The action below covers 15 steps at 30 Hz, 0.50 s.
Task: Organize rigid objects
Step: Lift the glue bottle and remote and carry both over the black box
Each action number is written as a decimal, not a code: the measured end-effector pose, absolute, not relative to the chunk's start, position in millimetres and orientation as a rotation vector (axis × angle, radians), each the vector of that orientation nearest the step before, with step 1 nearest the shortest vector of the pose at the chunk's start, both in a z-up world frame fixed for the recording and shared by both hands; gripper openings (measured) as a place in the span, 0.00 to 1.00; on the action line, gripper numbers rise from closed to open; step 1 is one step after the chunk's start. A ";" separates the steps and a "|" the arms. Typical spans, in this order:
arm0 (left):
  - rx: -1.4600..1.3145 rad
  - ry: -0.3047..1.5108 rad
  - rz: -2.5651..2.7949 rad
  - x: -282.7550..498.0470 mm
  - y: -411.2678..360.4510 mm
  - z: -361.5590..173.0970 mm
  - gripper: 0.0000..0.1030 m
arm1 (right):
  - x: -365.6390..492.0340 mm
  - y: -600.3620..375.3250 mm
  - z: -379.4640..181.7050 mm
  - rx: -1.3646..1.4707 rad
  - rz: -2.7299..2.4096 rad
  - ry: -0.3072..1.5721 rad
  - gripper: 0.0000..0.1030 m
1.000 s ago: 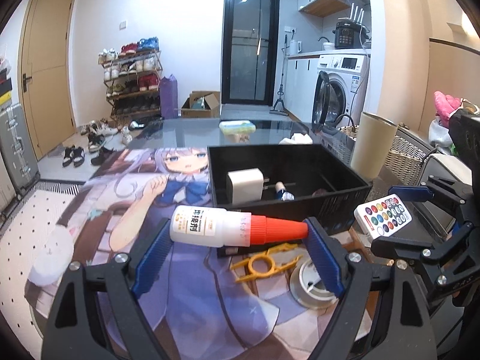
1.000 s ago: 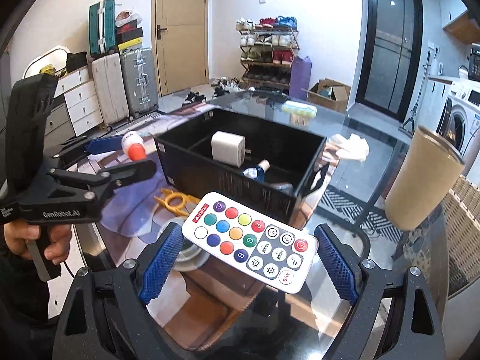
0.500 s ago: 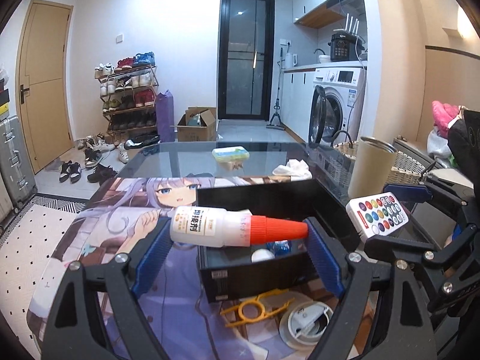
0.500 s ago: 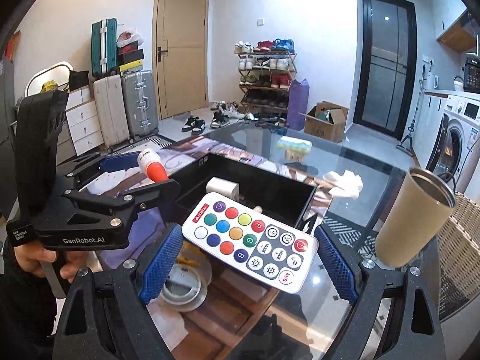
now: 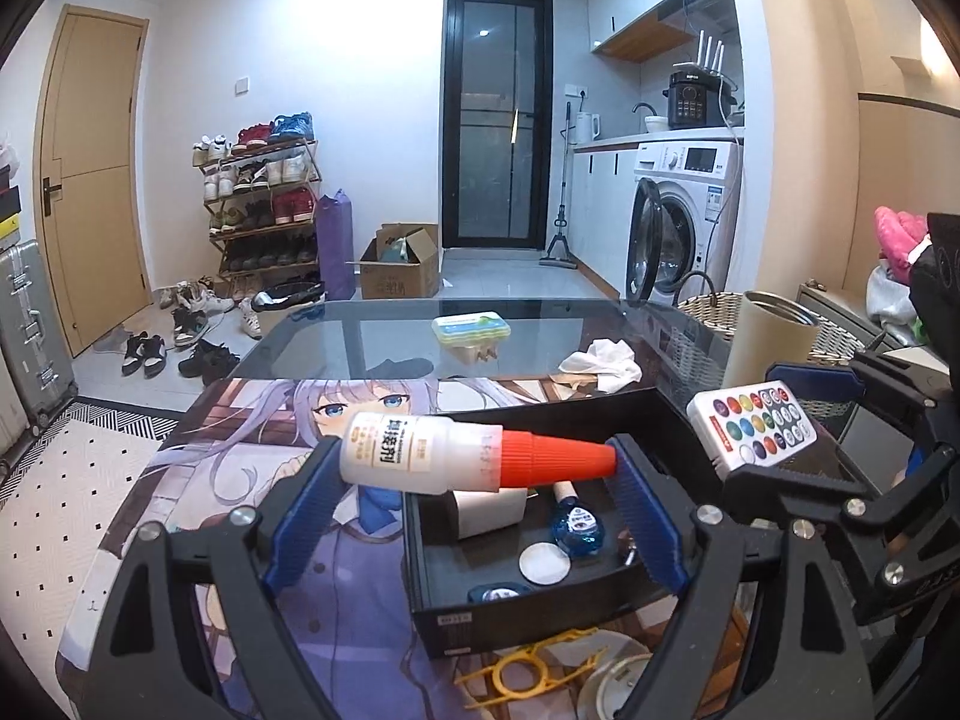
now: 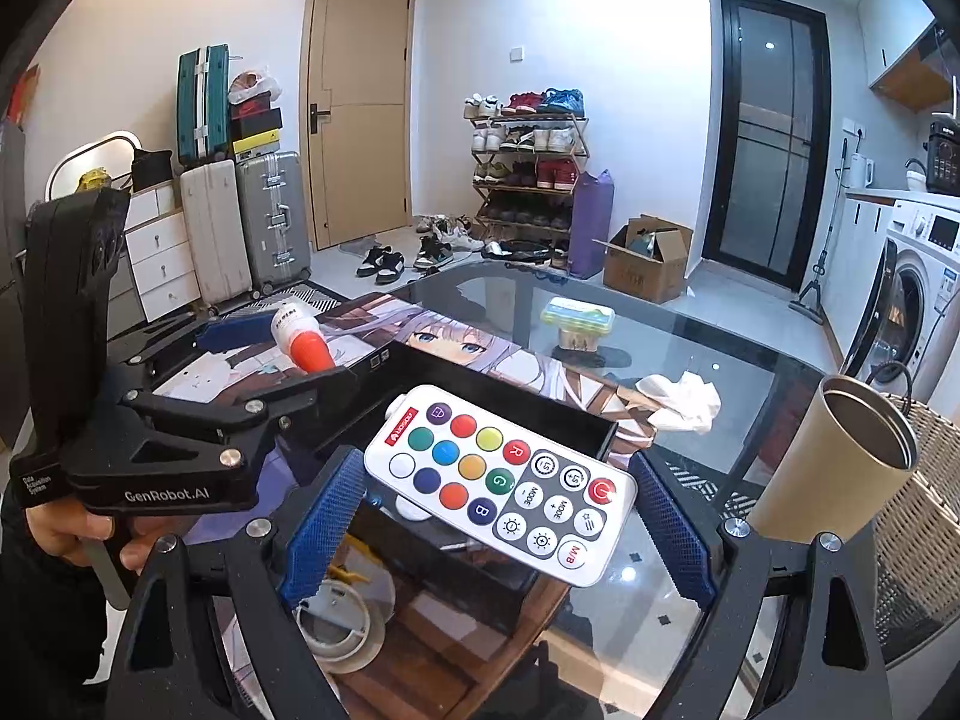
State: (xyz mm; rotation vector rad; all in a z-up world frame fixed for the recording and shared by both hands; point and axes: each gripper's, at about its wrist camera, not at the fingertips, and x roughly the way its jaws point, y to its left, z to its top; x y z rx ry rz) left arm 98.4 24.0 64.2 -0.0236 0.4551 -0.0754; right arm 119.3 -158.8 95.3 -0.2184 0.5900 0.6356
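Note:
My left gripper (image 5: pixel 474 468) is shut on a white glue bottle (image 5: pixel 432 459) with an orange cap, held sideways above the near left part of the black bin (image 5: pixel 540 591). The bottle also shows in the right wrist view (image 6: pixel 300 336). My right gripper (image 6: pixel 498 480) is shut on a white remote (image 6: pixel 501 480) with coloured buttons, above the bin's (image 6: pixel 510 414) right side; it also shows in the left wrist view (image 5: pixel 753 429). In the bin lie a white charger (image 5: pixel 489 510), a small blue bottle (image 5: pixel 576 525) and a white disc (image 5: pixel 545 564).
A yellow plastic tool (image 5: pixel 528 669) and a tape roll (image 6: pixel 336 624) lie on the anime mat (image 5: pixel 252 480) before the bin. A tan tumbler (image 6: pixel 840 456), a white cloth (image 6: pixel 684 399) and a green-lidded box (image 6: pixel 579 318) stand on the glass table (image 6: pixel 690 348).
Both grippers have risen and moved forward with their objects, so they now hang over the bin instead of in front of it. The grips are unchanged.

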 end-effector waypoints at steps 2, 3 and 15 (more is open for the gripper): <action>-0.036 0.450 -0.078 101.9 25.8 61.1 0.84 | 123.4 -157.0 92.5 -0.215 0.638 0.591 0.87; -0.037 0.450 -0.076 104.2 25.6 60.4 0.84 | 124.5 -155.9 91.5 -0.214 0.639 0.591 0.87; -0.040 0.466 -0.049 124.6 30.0 43.3 0.84 | 151.2 -145.5 76.8 -0.214 0.663 0.588 0.87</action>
